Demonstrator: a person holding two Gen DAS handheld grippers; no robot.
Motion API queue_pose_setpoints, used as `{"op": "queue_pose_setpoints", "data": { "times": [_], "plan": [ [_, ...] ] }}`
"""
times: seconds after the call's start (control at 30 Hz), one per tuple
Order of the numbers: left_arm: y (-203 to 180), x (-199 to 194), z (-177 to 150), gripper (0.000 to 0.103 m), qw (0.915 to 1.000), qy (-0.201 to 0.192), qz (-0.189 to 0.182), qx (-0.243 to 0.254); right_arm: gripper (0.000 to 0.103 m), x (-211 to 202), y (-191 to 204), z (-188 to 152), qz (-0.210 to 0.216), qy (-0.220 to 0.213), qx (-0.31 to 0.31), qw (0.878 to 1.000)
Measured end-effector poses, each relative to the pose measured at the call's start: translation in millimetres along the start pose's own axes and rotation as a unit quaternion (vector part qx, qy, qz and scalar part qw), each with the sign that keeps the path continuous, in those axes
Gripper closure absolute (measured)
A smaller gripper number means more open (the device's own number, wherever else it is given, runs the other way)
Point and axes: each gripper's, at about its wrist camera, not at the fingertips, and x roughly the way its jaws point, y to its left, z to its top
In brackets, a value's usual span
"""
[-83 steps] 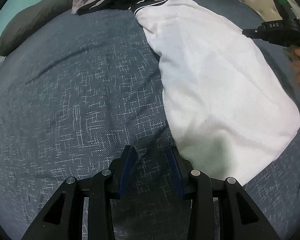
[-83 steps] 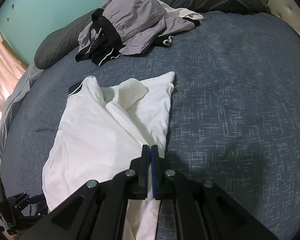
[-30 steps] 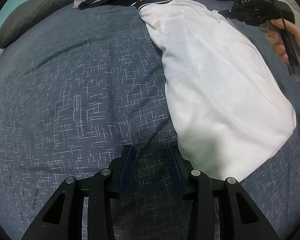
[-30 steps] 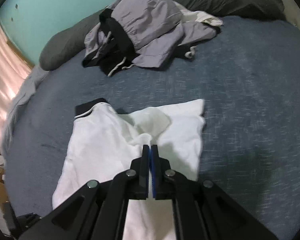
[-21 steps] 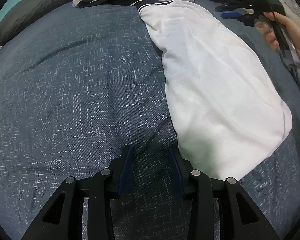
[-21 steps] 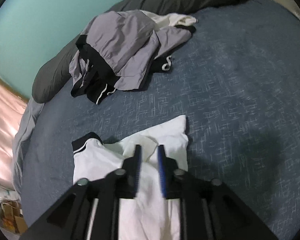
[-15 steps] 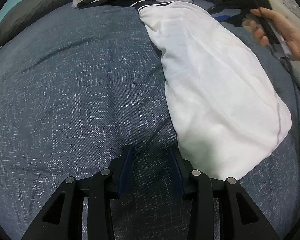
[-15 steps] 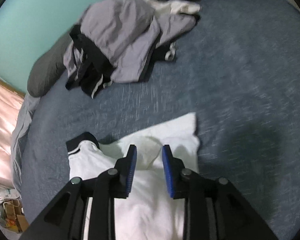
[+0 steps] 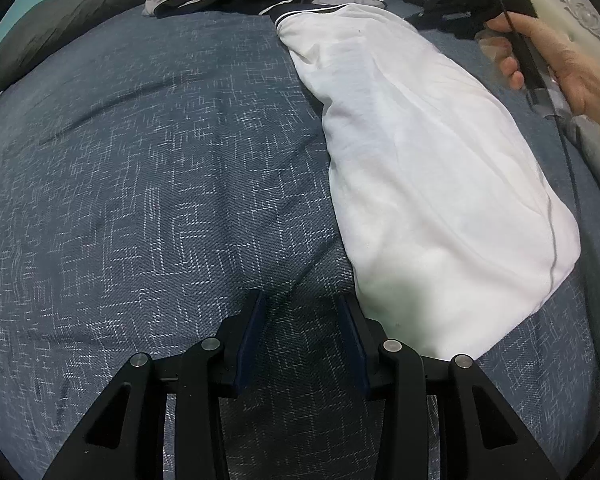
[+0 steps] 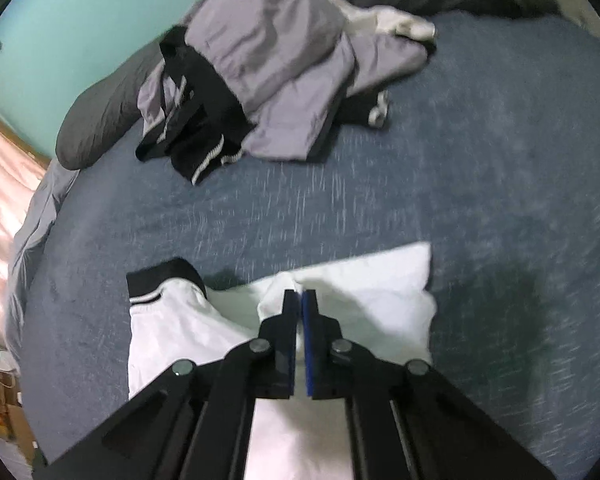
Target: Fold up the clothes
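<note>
R tool [image 10: 300, 298] has just closed, pinching a fold of white shirt [image 10: 364, 300] on the bed [image 10: 500, 160]; L tool [image 9: 302, 308] partly open w/ nothing in it, over bedspread beside shirt hem.

My left gripper [image 9: 302, 312] is showing black angular linkage arms studded with round silver screws, its fingers [image 9: 252, 320] lined with dark blue pads. My right gripper [image 10: 300, 300] is wearing the same black frame, brighter blue pads and silver screws. Beside its black handle, my bare hand [image 9: 548, 52] is trailing a thin dark cable [image 9: 568, 160].
</note>
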Motion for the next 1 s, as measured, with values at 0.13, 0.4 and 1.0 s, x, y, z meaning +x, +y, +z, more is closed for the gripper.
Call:
{"op": "queue_pose_setpoints", "data": {
  "times": [0.13,0.4,1.0],
  "plan": [
    [-4,-6,-5,0.062,1.0,0.001,-0.001,-0.002,0.101,-24,3,8,-0.021,-0.04,-0.023,0.999],
    [-7,-12,-6,0.062,1.0,0.003,0.001,0.0,0.101,-27,7,24,-0.089,-0.034,-0.065,0.993],
    [-5,-8,-7,0.062,1.0,0.002,-0.001,0.005,0.101,21,-9,15,-0.17,0.015,-0.088,0.981]
  ]
}}
